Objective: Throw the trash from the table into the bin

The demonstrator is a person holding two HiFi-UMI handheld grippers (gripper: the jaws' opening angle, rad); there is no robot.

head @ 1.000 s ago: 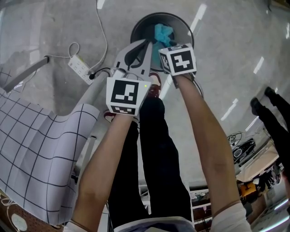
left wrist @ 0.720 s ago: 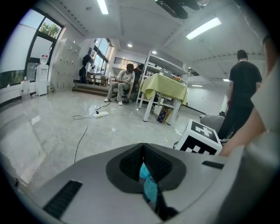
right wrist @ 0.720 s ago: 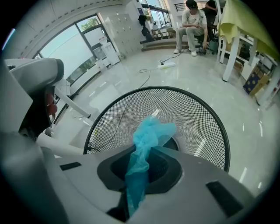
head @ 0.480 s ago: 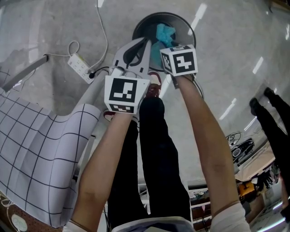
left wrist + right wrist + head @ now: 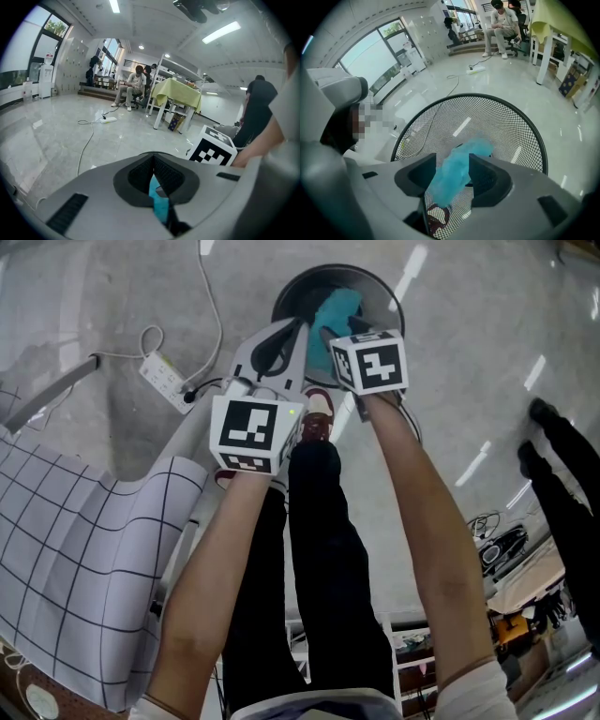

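A black wire-mesh bin (image 5: 281,294) stands on the floor ahead of my feet. A crumpled light-blue piece of trash (image 5: 337,307) hangs over its mouth. My right gripper (image 5: 328,332) points steeply down at the bin (image 5: 534,140); its jaws have just been opening and stand apart, with the blue trash (image 5: 457,171) loose between them. My left gripper (image 5: 300,332) is close beside it on the left, shut with nothing in it. In the left gripper view its pads (image 5: 161,176) meet, and the blue trash (image 5: 159,205) shows behind them.
A white power strip (image 5: 164,381) with its cable lies on the floor left of the bin. The checked tablecloth (image 5: 75,559) hangs at the lower left. My legs and a red shoe (image 5: 319,423) are just behind the bin. Another person's dark legs (image 5: 562,484) stand at the right.
The right gripper's jaws have parted around the blue trash, which now hangs looser and more tilted over the bin. Both hands stayed almost where they were.
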